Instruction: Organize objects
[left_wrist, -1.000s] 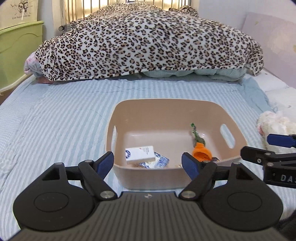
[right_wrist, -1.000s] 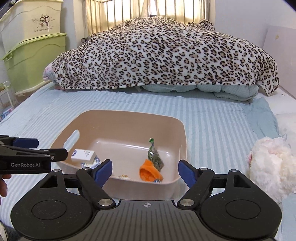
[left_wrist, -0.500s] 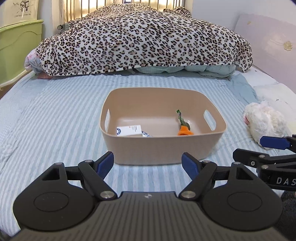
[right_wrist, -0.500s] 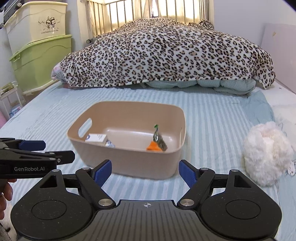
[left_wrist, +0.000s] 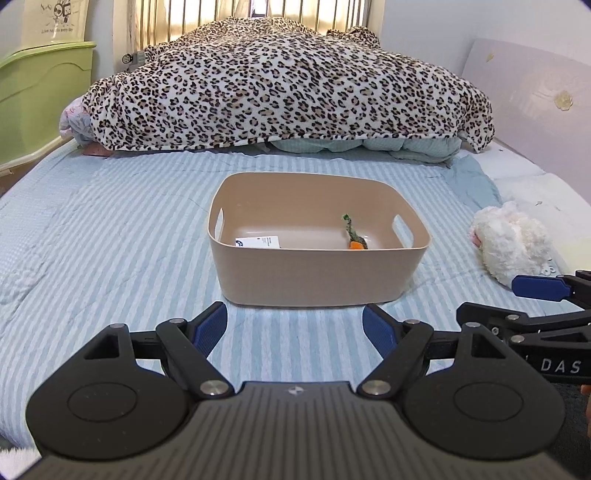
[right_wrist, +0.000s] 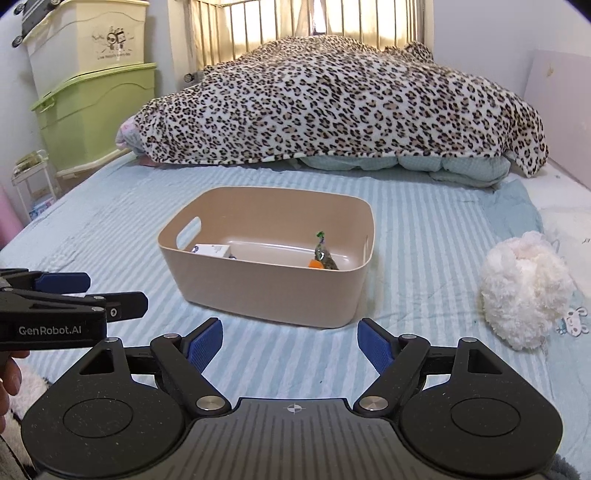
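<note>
A beige plastic bin (left_wrist: 317, 275) (right_wrist: 269, 291) stands on the striped bed. Inside it lie a white box (left_wrist: 258, 242) (right_wrist: 212, 250), an orange piece (left_wrist: 355, 245) (right_wrist: 314, 263) and a dark green packet (left_wrist: 352, 230) (right_wrist: 325, 254). My left gripper (left_wrist: 295, 326) is open and empty, in front of the bin and apart from it. My right gripper (right_wrist: 290, 341) is open and empty, also in front of the bin. A white fluffy plush (left_wrist: 509, 245) (right_wrist: 524, 291) lies on the bed to the right of the bin.
A leopard-print blanket (left_wrist: 288, 92) (right_wrist: 340, 99) is heaped at the far end of the bed. Green storage boxes (right_wrist: 96, 110) stand at the left. A headboard panel (left_wrist: 535, 110) is on the right. The other gripper shows at each view's side.
Both grippers have drawn back from the bin, which now sits farther away and lower in view. Both stay open and empty.
</note>
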